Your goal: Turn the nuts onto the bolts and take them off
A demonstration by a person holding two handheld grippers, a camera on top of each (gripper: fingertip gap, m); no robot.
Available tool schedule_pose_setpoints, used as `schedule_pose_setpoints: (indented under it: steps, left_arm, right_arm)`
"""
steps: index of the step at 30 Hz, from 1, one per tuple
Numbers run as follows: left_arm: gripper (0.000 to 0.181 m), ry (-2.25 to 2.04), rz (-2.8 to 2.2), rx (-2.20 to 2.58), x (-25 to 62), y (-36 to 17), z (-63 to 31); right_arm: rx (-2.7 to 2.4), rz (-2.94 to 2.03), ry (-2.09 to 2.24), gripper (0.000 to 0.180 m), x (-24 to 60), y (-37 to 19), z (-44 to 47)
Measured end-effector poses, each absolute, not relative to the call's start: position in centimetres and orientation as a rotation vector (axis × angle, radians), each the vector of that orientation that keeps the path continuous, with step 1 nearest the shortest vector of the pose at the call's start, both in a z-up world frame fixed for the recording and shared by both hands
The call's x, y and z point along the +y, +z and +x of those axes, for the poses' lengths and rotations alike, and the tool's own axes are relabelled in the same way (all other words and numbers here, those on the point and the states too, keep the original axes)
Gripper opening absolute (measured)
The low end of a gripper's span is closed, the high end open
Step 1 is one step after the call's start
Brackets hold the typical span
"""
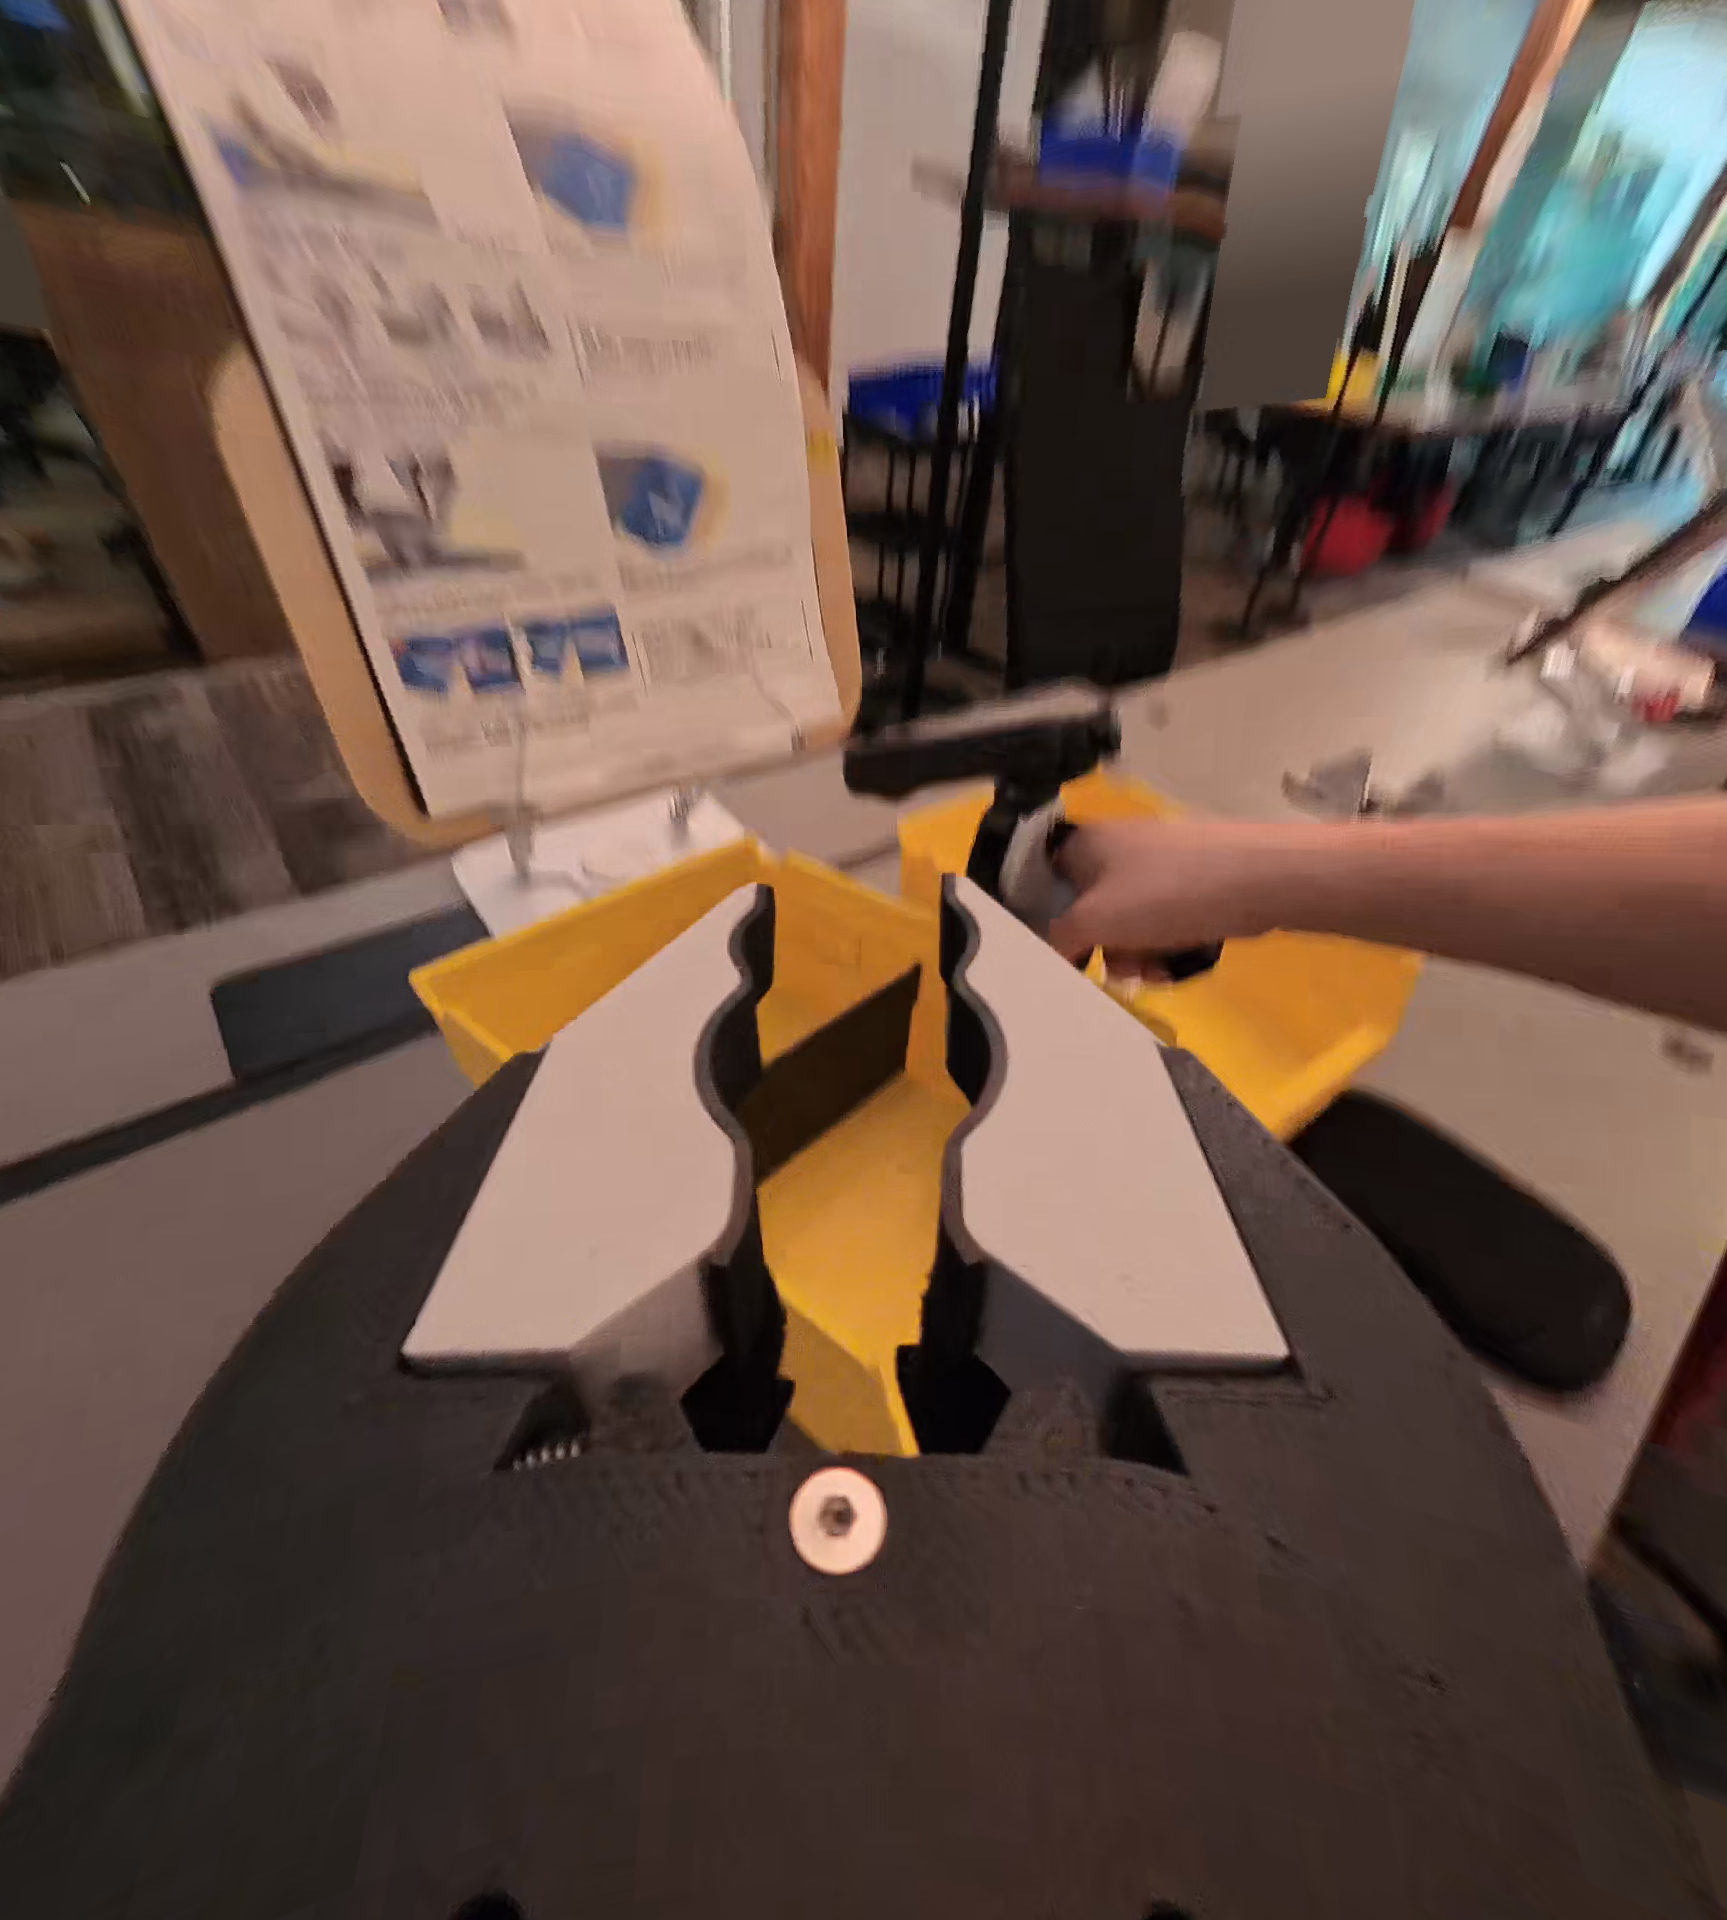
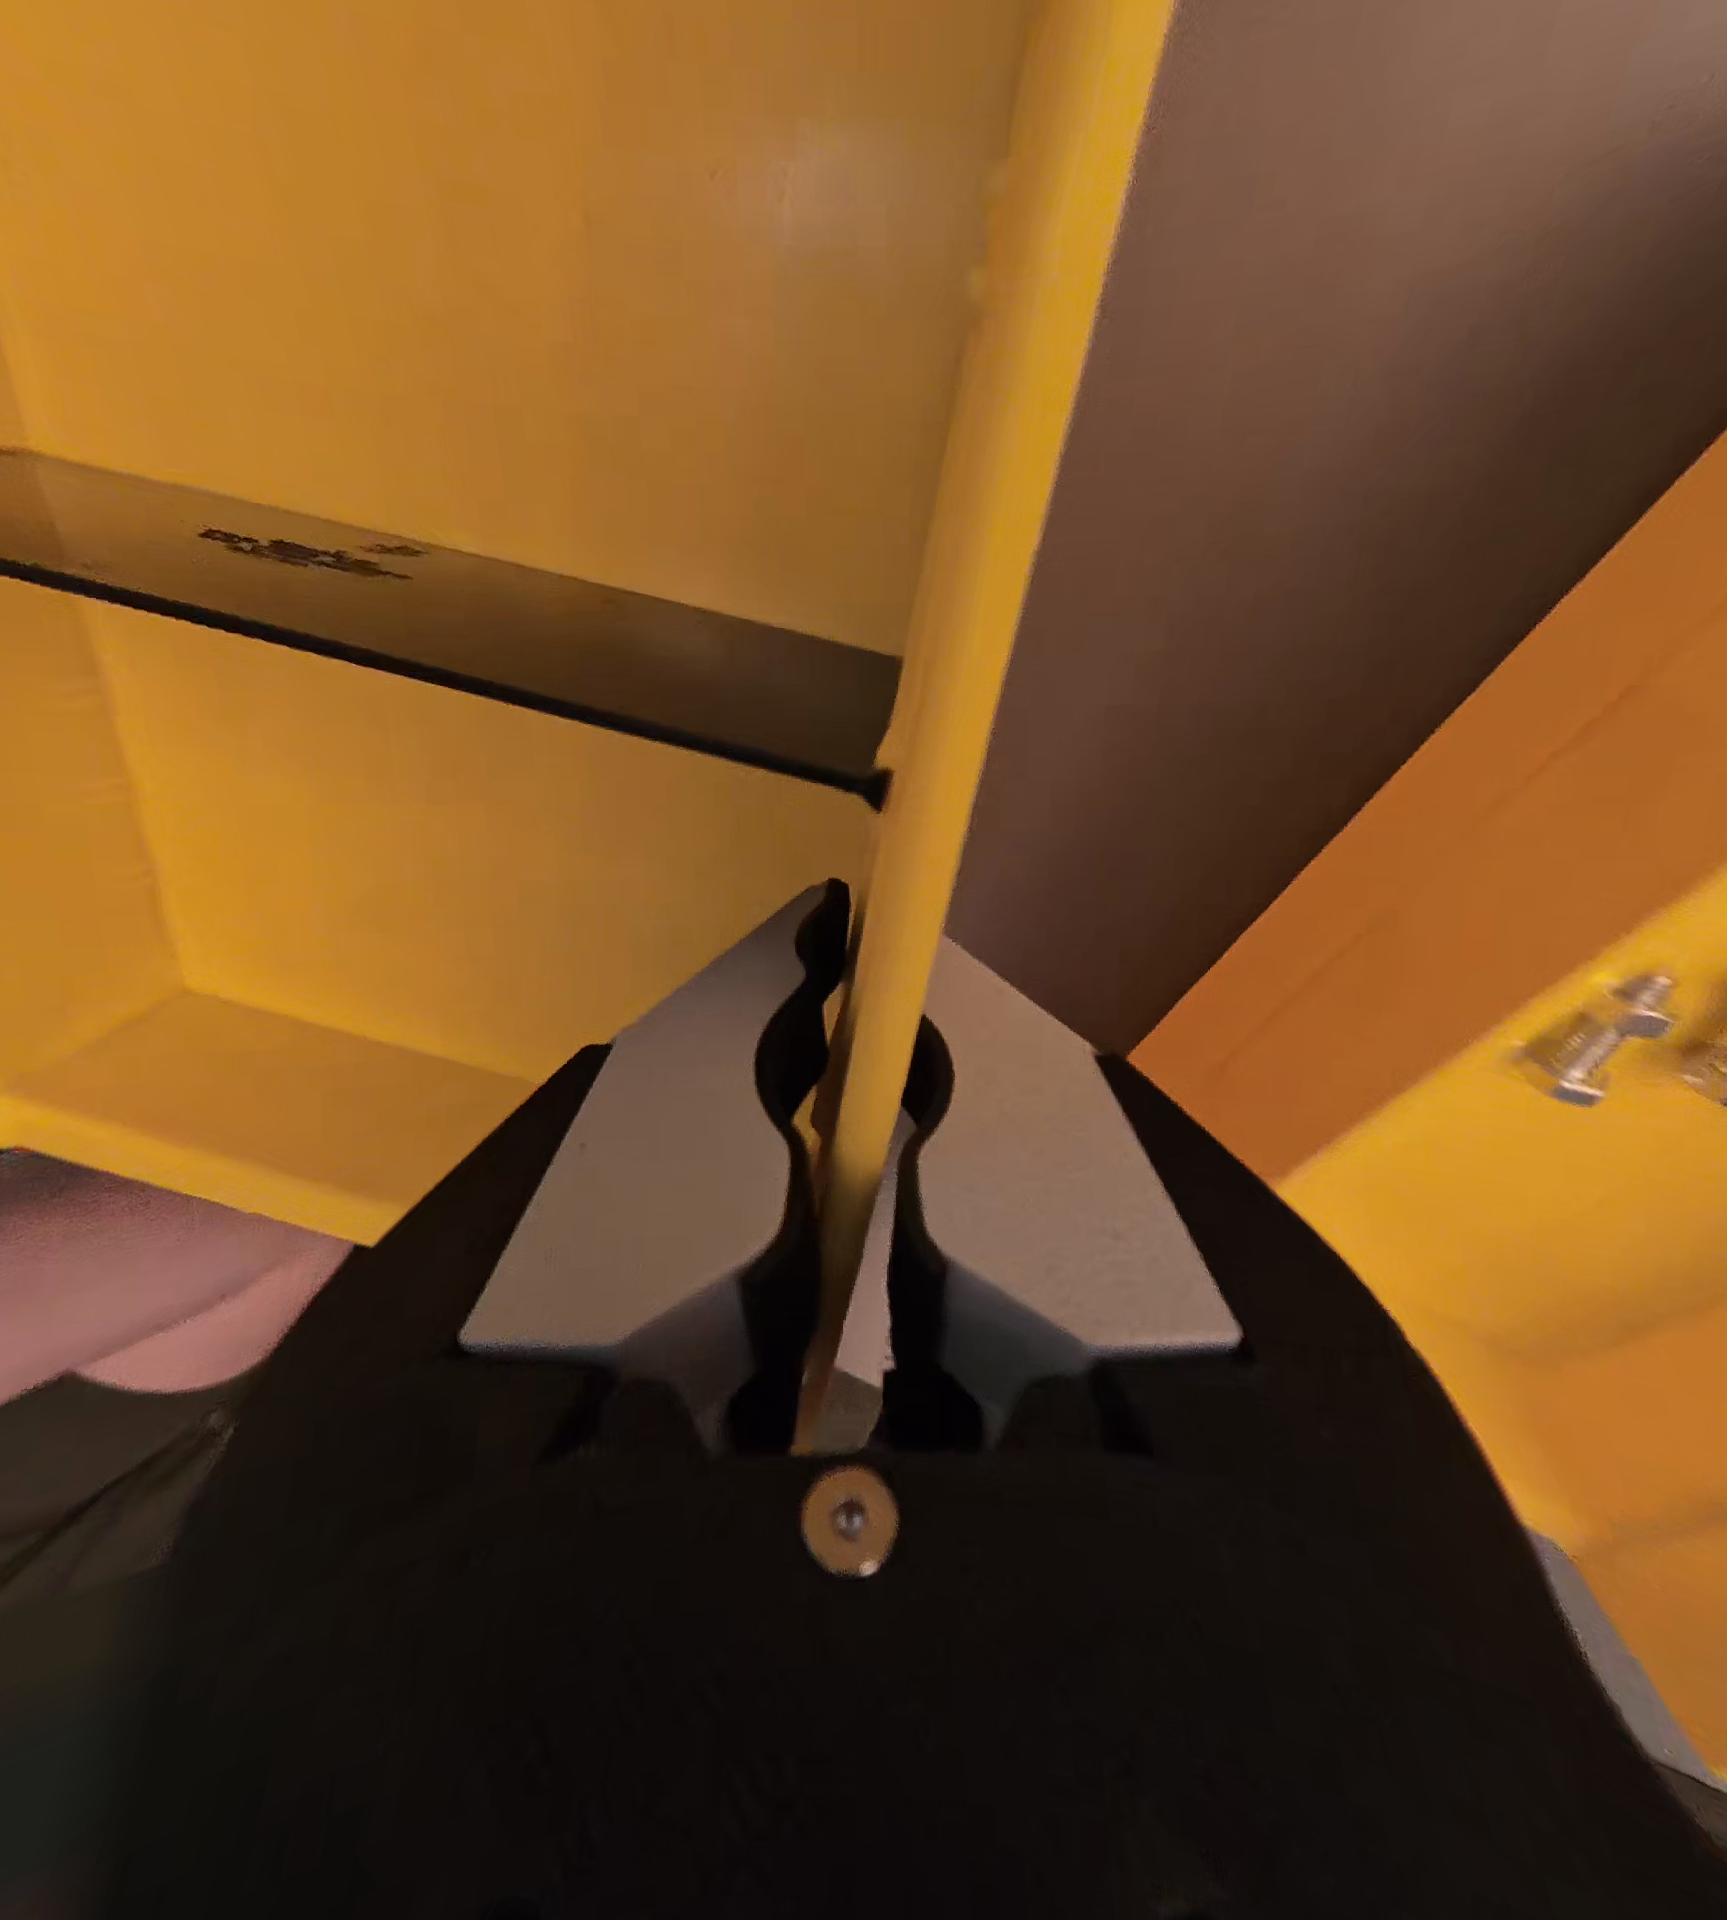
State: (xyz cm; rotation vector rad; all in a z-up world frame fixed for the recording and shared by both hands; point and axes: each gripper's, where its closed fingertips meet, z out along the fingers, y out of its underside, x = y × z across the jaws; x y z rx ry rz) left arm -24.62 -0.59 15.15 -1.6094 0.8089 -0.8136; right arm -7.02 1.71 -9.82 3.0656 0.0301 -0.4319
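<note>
my right gripper (image 2: 874,935) has its grey fingers closed on the thin side wall of a yellow plastic bin (image 2: 984,582), the wall running straight up between the two pads; this bin is crossed by a black divider (image 2: 402,613), and both compartments i can see hold nothing. my left gripper (image 1: 854,904) hangs with its jaws parted by a moderate gap and nothing between them, pointing down over the same divided yellow bin (image 1: 568,951). across it in the left wrist view, a hand (image 1: 1139,899) holds the right gripper's handle at the bin's far side. beside the gripped wall, in the right wrist view, a second yellow plastic bin (image 2: 1524,1299) stands just apart, and in it lie blurred silver hex-head bolts (image 2: 1607,1049) near its right edge; i cannot tell whether nuts sit on them. both bins rest on a pale grey table (image 1: 111,1299), with a leaning printed board (image 1: 526,416) behind them.
</note>
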Motion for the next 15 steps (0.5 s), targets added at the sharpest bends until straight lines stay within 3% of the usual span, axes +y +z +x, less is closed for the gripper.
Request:
schedule_pose_setpoints:
  steps: [3, 6, 9, 15]
  left_arm:
    - [0.039, -0.913, -1.404, 0.585, -1.5, 19.7, -27.9]
    - [0.069, -0.964, -1.349, 0.517, -2.3, 21.0, -29.8]
    - [0.083, -0.971, -1.457, 0.559, -1.7, 19.1, -28.8]
    - [0.083, -1.054, -1.698, 0.782, 0.2, 13.4, -20.6]
  right_arm:
    - [0.112, 3.107, -0.455, 0.001, 1.1, -5.5, -6.2]
    - [0.058, 3.140, -0.562, 0.001, -0.7, -0.7, -3.6]
    - [-0.067, 3.201, -0.626, 0.003, -3.7, 3.8, 1.6]
    - [-0.557, 3.356, -0.493, 0.002, -11.8, 9.3, 17.5]
